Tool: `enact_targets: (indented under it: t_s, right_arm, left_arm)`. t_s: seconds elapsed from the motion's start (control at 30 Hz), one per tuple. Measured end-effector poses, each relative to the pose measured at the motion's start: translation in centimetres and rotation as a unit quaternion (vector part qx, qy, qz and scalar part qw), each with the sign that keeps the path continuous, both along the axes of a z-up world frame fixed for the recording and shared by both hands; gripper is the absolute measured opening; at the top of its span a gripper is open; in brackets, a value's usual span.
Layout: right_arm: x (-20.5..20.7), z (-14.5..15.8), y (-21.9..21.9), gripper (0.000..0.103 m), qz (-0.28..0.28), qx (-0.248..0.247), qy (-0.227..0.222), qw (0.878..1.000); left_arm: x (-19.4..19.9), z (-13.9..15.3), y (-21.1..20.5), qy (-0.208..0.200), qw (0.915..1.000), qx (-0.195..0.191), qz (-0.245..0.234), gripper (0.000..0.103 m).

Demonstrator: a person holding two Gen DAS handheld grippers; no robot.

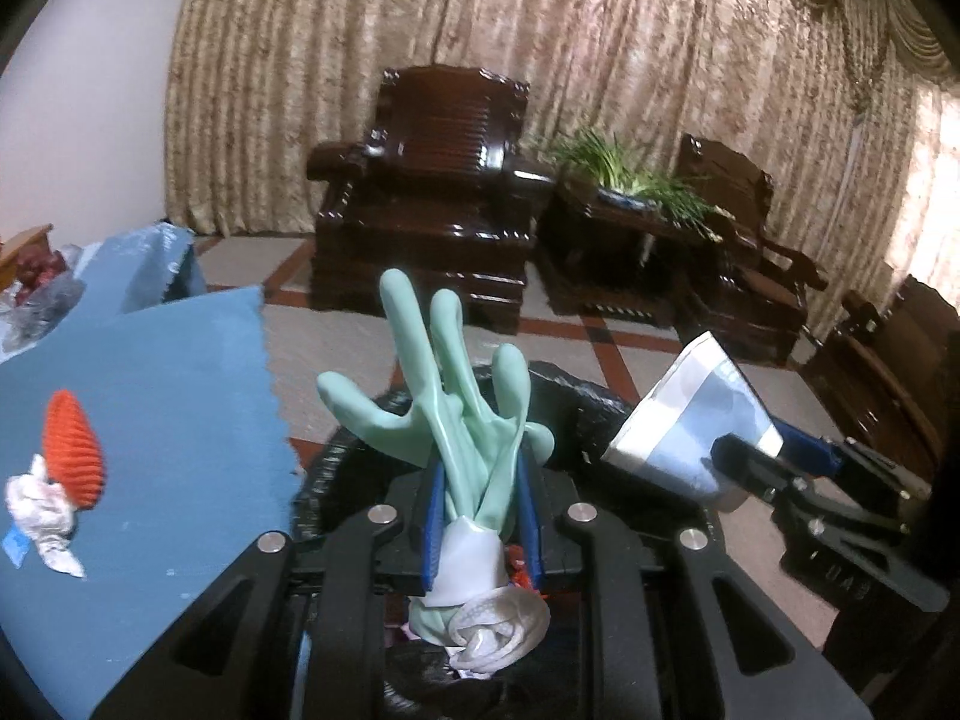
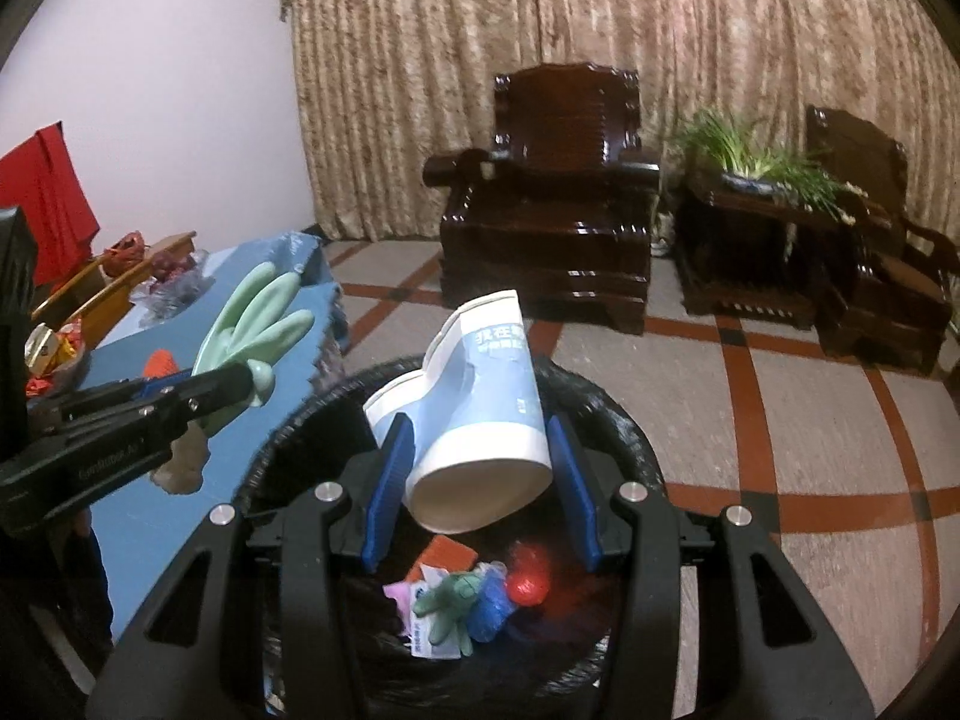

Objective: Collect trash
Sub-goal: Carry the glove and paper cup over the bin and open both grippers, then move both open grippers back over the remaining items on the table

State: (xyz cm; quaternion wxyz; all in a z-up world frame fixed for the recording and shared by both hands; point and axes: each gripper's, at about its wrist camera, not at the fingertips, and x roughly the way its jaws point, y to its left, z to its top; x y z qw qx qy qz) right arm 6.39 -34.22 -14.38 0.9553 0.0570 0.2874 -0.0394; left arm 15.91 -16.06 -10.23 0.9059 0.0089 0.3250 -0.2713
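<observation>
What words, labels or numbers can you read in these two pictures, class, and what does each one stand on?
"我在": start of the large white print on the blue band of the paper cup in the right tongs; the remaining characters are blurred.
Small print lower on the cup: too small to read.
Embossed lettering on the left tongs' body: too blurred.
Embossed marks on the right tongs' body: not legible.
Scrap of packaging in the trash bin: print unreadable.

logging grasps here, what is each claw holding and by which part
Left claw pinches the green rubber glove at its cuff end. Right claw grips the crushed paper cup by its sides.
</observation>
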Motion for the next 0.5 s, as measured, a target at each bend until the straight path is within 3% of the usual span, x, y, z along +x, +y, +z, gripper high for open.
enact_targets:
  t_s: [0.1,0.2,0.23,0.3,0.37,0.5]
  right_arm:
    - [0.4,-1.2,-0.6,0.045,-0.003,0.003,0.01,1.0]
    - [0.8,-2.0,-0.9,0.047,-0.007,-0.003,0.019,1.0]
    - [0.9,-2.3,-1.1,0.051,-0.011,-0.007,0.022,1.0]
    - [0.9,-2.8,-1.3,0.068,-0.02,-0.009,0.028,0.999]
    - [0.8,-3.2,-1.3,0.072,-0.027,-0.013,0.031,0.999]
    - [0.0,-3.2,-1.0,0.091,-0.032,-0.011,0.026,0.999]
  left_arm:
    - [0.6,-0.4,-1.0,0.008,0.9999,-0.004,-0.014,0.021]
    - [1.1,-0.6,-1.7,0.017,0.9992,-0.013,-0.033,0.032]
    - [1.1,-0.7,-1.6,0.02,0.9988,-0.022,-0.038,0.036]
    - [1.0,-0.5,-1.4,0.015,0.9987,-0.027,-0.041,0.049]
    - [0.8,-0.2,-1.0,0.003,0.9989,-0.025,-0.038,0.063]
    - [0.5,0.7,0.5,-0.01,0.9993,-0.026,-0.023,0.079]
